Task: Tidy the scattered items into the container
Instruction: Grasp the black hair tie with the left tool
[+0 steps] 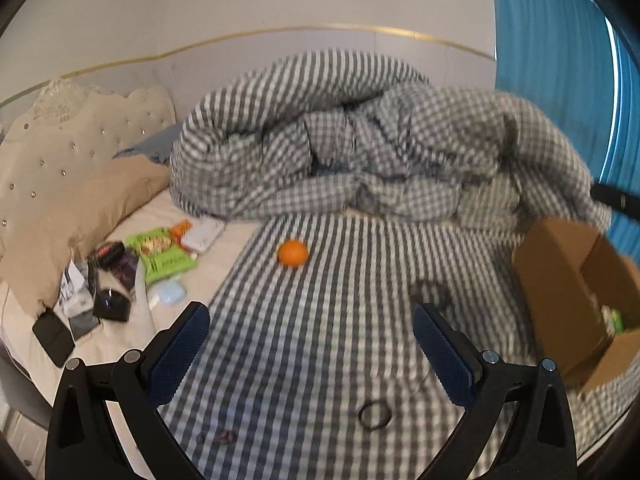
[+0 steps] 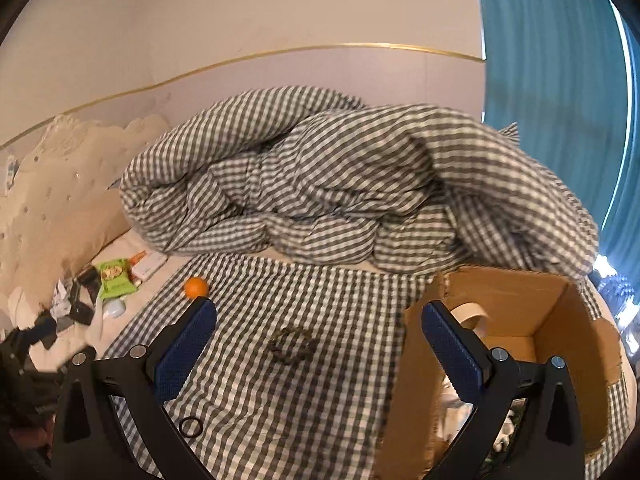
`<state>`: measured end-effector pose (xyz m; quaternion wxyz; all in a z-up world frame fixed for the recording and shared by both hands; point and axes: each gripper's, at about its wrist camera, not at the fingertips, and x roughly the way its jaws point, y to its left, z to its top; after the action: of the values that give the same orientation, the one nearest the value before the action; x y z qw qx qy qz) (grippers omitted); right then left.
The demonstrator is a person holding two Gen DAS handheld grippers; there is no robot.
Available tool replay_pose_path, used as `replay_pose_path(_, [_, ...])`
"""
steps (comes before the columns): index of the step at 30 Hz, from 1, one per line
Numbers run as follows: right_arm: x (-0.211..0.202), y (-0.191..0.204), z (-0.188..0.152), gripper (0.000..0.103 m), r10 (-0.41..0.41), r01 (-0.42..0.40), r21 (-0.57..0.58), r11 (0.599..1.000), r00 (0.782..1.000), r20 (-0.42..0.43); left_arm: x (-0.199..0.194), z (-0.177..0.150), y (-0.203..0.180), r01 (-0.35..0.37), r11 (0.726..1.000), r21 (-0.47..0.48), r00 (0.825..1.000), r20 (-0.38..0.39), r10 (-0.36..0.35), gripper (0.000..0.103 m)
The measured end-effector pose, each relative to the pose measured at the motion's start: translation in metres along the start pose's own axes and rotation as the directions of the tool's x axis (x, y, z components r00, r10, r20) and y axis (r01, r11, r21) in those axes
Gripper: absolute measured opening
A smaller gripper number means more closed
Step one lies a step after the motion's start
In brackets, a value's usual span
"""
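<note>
The orange point(image 1: 293, 253) lies straight ahead of the left gripper point(image 1: 311, 350), centred between its wide-spread, empty fingers but well beyond the tips. From the right gripper point(image 2: 320, 344), also spread wide and empty, it sits past the left fingertip, so the left is better aligned. It looks round, smooth, with no long axis. The cardboard box point(image 2: 516, 292) stands just right of the right fingers.

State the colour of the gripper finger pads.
Dark blue pads, clearest in the left wrist view.
</note>
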<state>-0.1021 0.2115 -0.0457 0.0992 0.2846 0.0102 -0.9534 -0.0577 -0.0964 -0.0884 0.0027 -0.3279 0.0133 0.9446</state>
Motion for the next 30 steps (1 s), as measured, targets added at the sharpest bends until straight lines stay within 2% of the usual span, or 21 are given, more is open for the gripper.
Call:
replay_pose_path(5, [0.016,0.013,-0.009,0.103,0.023,-0.023,-0.025,0.999,0.999,-0.034,0.024,-0.035,-0.005,0.003,0.999,0.05,0.997,-0.071,0.0,0.103])
replay_pose_path(11, [0.041,0.024,-0.017,0.103,0.038,-0.042,-0.05,0.998,0.996,-0.077,0.057,-0.067,-0.017,0.046,0.995,0.085,0.985,-0.169,-0.031,0.102])
replay_pose_path(16, [0.07,0.03,-0.025,0.103,0.04,-0.047,-0.056,0.997,0.992,-0.121,0.087,-0.084,-0.026,0.063,0.994,0.088,0.968,-0.248,-0.039,0.088])
replay_pose_path(18, [0.079,0.032,-0.028,0.103,0.043,-0.051,-0.057,0.997,0.99,-0.135,0.098,-0.091,-0.029,0.074,0.993,0.089,0.959,-0.28,-0.046,0.077])
replay_pose_path(25, [0.108,0.036,-0.037,0.103,0.048,-0.061,-0.069,0.996,0.982,-0.181,0.117,-0.106,-0.035,0.131,0.99,0.044,0.932,-0.346,-0.108,0.074])
replay_pose_path(26, [0.11,0.037,-0.037,0.103,0.047,-0.061,-0.071,0.996,0.982,-0.183,0.119,-0.108,-0.036,0.135,0.99,0.042,0.929,-0.354,-0.111,0.066])
replay_pose_path(28, [0.117,0.038,-0.039,0.103,0.052,-0.065,-0.066,0.996,0.98,-0.191,0.124,-0.111,-0.038,0.134,0.99,0.05,0.923,-0.37,-0.107,0.059])
replay_pose_path(30, [0.124,0.039,-0.04,0.103,0.053,-0.067,-0.065,0.996,0.979,-0.198,0.128,-0.115,-0.04,0.135,0.989,0.053,0.92,-0.378,-0.105,0.056])
